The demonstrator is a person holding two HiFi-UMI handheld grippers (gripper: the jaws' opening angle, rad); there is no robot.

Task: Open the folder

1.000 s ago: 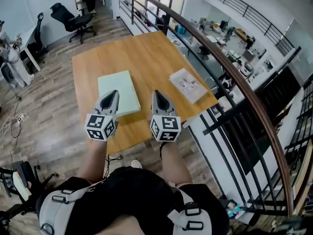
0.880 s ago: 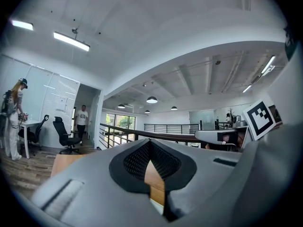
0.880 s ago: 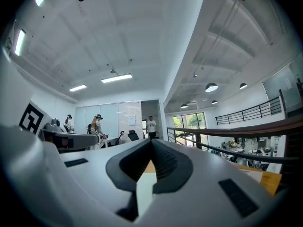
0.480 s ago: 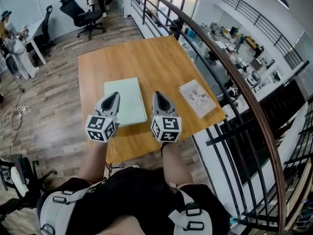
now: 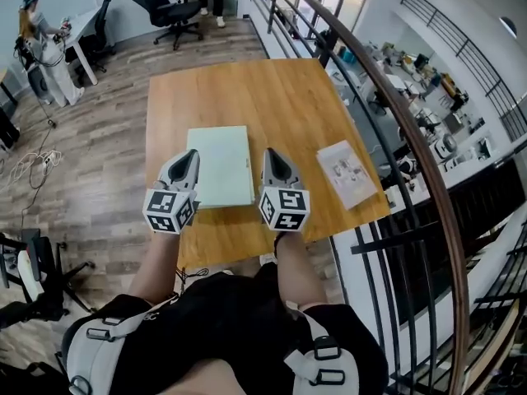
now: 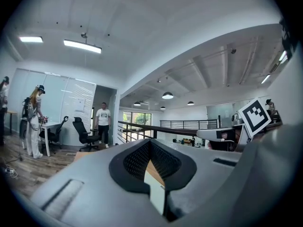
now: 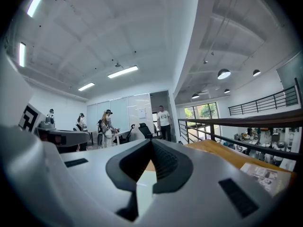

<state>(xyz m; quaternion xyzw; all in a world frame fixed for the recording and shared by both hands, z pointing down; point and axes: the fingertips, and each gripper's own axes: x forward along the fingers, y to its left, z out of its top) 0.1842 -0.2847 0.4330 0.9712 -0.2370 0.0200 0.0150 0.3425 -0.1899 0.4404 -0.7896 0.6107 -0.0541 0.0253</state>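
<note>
A pale green folder (image 5: 219, 164) lies closed and flat on the wooden table (image 5: 247, 97), near its front edge. My left gripper (image 5: 191, 154) is shut and empty, its tip over the folder's near left edge. My right gripper (image 5: 272, 154) is also shut and empty, just right of the folder's near right corner. Both point level, away from me. In the left gripper view the shut jaws (image 6: 150, 143) fill the lower frame, with a sliver of folder (image 6: 156, 195) below them. The right gripper view shows its shut jaws (image 7: 151, 143) the same way.
A printed sheet in a clear sleeve (image 5: 347, 173) lies at the table's right front corner. A black railing with a wooden handrail (image 5: 395, 113) runs along the table's right side. Office chairs (image 5: 165, 6) and standing people (image 5: 41, 48) are beyond the table.
Both grippers have stayed shut and side by side, shifting slightly forward over the table's front edge. The view has shifted, so the table and folder sit further right and lower in the picture.
</note>
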